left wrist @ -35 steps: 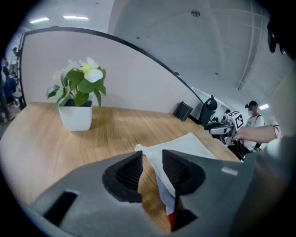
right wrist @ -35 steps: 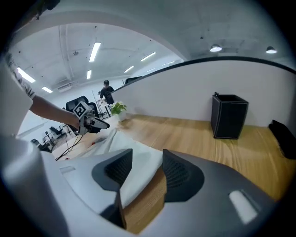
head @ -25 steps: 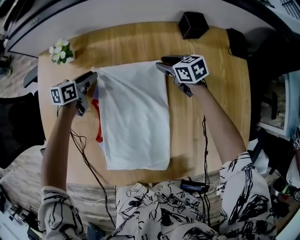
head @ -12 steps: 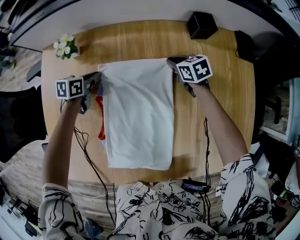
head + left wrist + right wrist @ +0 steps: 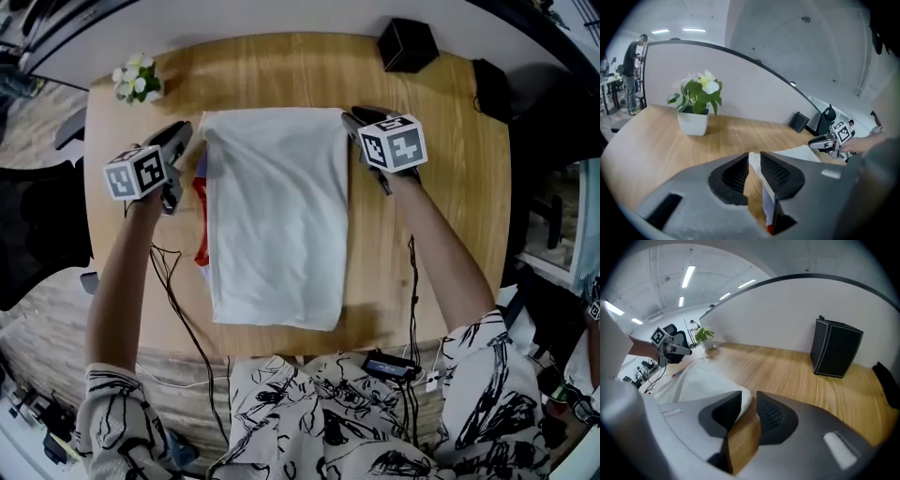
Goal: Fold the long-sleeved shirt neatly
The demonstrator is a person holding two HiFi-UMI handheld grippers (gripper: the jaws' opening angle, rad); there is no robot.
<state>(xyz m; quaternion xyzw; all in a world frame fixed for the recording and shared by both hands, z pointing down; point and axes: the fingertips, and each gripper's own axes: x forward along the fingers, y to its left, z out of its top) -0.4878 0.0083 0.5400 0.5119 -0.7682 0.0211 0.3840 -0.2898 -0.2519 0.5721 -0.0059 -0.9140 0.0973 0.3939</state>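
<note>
Left gripper (image 5: 754, 158): jaws narrowly apart, just been opening; far-left corner of the folded white long-sleeved shirt (image 5: 277, 216) shows in the gap, unpinched.
Right gripper (image 5: 749, 401): same at the shirt's far-right corner.
Shirt: flat on the light wooden table (image 5: 441, 187).
Hidden: red strip (image 5: 200, 220) mostly under the shirt's left edge.

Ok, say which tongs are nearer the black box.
Right: right tongs lie just short of the box; left tongs sit across the shirt. Both were just opening, shirt edge between.

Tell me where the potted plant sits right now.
In the head view the potted plant stands near the table's far left corner, beyond and left of the white shirt, bare wood between them.
</note>
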